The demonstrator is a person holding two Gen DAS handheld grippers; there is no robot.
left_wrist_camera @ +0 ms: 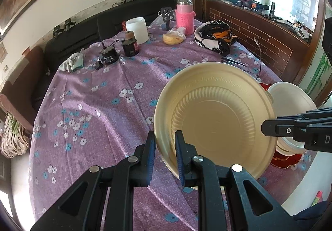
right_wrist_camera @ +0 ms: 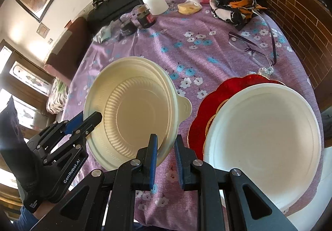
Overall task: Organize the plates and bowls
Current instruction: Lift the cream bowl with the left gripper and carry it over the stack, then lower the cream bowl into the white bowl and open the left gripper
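Observation:
A cream plastic bowl point(left_wrist_camera: 217, 114) with a ribbed inner ring is held tilted above the purple floral tablecloth point(left_wrist_camera: 103, 110). My left gripper point(left_wrist_camera: 165, 141) is shut on its near rim. In the right wrist view the same bowl point(right_wrist_camera: 134, 112) hangs at centre left, with the left gripper point(right_wrist_camera: 93, 119) on its left rim. My right gripper point(right_wrist_camera: 165, 143) has its jaws on either side of the bowl's right rim; whether they press it is unclear. A white bowl point(right_wrist_camera: 263, 135) rests on a red scalloped plate point(right_wrist_camera: 209, 110) at the right.
Eyeglasses point(right_wrist_camera: 255, 48) lie beyond the red plate. At the far side stand a pink flask point(left_wrist_camera: 183, 15), a white tub point(left_wrist_camera: 137, 29), two dark jars point(left_wrist_camera: 129, 44), a bagged bun point(left_wrist_camera: 173, 37), a patterned cloth in a bowl point(left_wrist_camera: 213, 37) and a glove point(left_wrist_camera: 72, 61). A brick ledge point(left_wrist_camera: 259, 31) borders the right.

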